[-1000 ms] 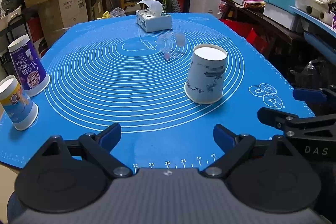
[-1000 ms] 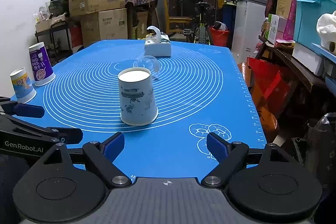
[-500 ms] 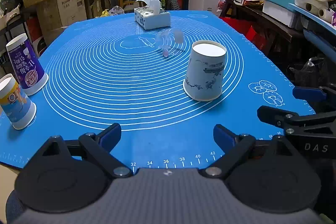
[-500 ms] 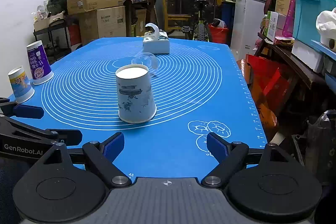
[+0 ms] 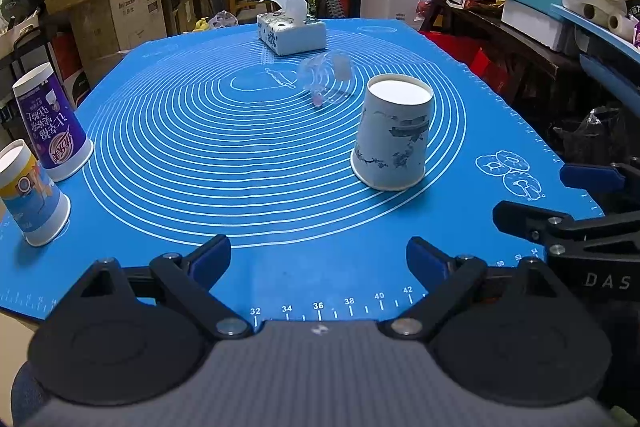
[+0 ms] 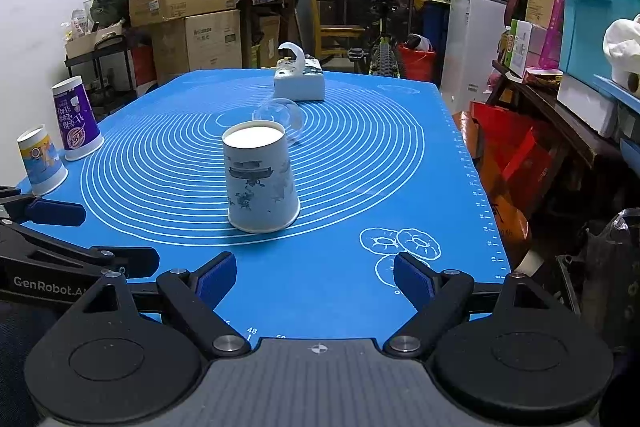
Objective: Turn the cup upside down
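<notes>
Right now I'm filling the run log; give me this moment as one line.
paper cup: mouth down on mat | left tongs: open, empty | right tongs: open, empty

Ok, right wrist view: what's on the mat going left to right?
Orange-and-blue cup → purple cup → white paper cup, upside down → tissue box. The clear plastic cup overlaps the white one, so I skip it.

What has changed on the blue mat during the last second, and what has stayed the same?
Almost nothing changed. Both views shift only slightly, so the hand-held grippers drifted a little. Nothing was gripped or released. The white cup remains mouth-down on the blue mat, and the left gripper and right gripper remain open and empty.
</notes>
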`<state>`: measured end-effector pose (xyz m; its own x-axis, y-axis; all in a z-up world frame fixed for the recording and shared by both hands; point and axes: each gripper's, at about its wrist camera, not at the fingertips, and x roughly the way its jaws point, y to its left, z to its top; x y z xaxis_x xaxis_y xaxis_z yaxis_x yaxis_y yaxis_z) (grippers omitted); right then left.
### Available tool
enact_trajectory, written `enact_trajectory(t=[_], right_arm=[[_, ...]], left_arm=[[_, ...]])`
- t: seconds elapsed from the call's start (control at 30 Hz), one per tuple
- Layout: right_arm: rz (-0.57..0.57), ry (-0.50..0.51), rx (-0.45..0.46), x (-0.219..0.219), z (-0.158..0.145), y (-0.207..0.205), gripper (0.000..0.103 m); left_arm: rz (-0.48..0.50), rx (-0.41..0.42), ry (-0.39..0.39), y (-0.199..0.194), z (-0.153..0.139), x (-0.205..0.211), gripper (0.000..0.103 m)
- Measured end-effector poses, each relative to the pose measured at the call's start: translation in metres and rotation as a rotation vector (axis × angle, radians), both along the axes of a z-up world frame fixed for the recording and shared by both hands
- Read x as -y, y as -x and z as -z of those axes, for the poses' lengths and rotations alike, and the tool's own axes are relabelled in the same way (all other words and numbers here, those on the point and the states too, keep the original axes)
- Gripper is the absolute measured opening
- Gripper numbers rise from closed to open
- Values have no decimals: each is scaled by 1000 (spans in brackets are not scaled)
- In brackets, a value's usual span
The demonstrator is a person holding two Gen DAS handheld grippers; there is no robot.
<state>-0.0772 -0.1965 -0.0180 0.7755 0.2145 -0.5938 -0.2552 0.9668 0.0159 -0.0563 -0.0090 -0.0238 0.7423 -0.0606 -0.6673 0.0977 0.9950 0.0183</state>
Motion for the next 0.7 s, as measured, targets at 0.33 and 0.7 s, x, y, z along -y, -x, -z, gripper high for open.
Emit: enact_trajectory(t=[0.33, 0.7], right_arm=[[-1, 1, -1, 0, 1, 1, 88], [-1, 0, -1, 0, 1, 1, 88]], left_arm=[[2, -1, -1, 1, 0, -1, 94], [3, 1, -4, 2, 0, 0, 94]])
